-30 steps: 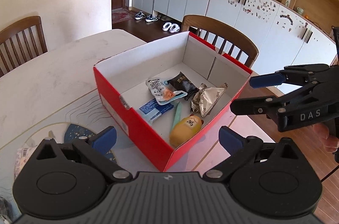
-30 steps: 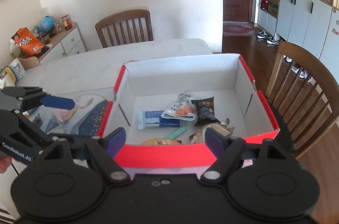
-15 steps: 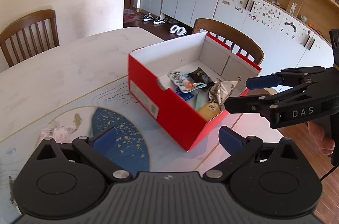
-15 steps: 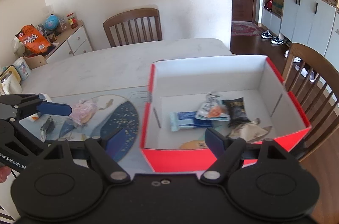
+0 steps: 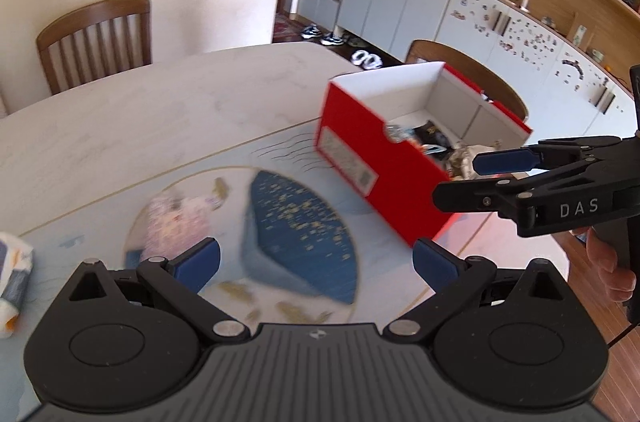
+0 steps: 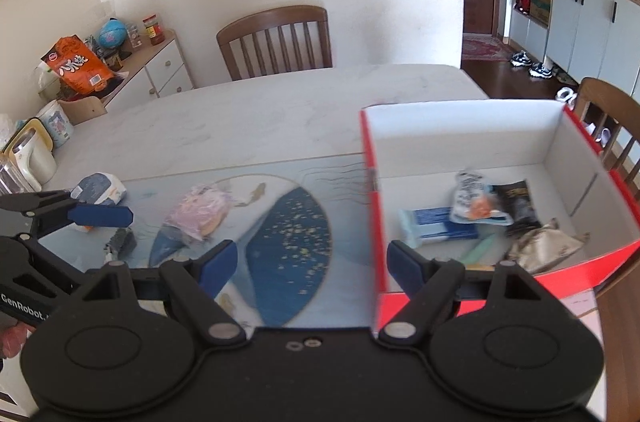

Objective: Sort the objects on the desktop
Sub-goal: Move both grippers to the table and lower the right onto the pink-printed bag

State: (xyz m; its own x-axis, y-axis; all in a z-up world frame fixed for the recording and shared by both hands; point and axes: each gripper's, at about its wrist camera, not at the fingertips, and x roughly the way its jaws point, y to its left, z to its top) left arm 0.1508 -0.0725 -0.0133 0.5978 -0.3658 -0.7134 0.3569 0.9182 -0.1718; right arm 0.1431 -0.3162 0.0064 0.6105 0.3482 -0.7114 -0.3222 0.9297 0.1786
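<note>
A red box (image 6: 468, 138) with white inner walls stands on the table's right side and holds several snack packets (image 6: 480, 210); it also shows in the left wrist view (image 5: 360, 158). A pink packet (image 6: 200, 210), a white-blue packet (image 6: 98, 186) and a small dark item (image 6: 120, 242) lie on the mat to its left. The pink packet (image 5: 172, 222) is ahead of my left gripper (image 5: 316, 262), which is open and empty above the mat. My right gripper (image 6: 312, 262) is open and empty by the box's near left corner.
A blue and white printed mat (image 6: 288, 238) covers the near table. Wooden chairs (image 6: 276, 38) stand at the far side and to the right (image 6: 612, 110). A kettle (image 6: 32, 158) and a side cabinet with snacks (image 6: 76, 66) are at far left.
Both grippers have swung left, away from the box toward the mat. The loose packets on the mat have come into view. Both stay open and empty.
</note>
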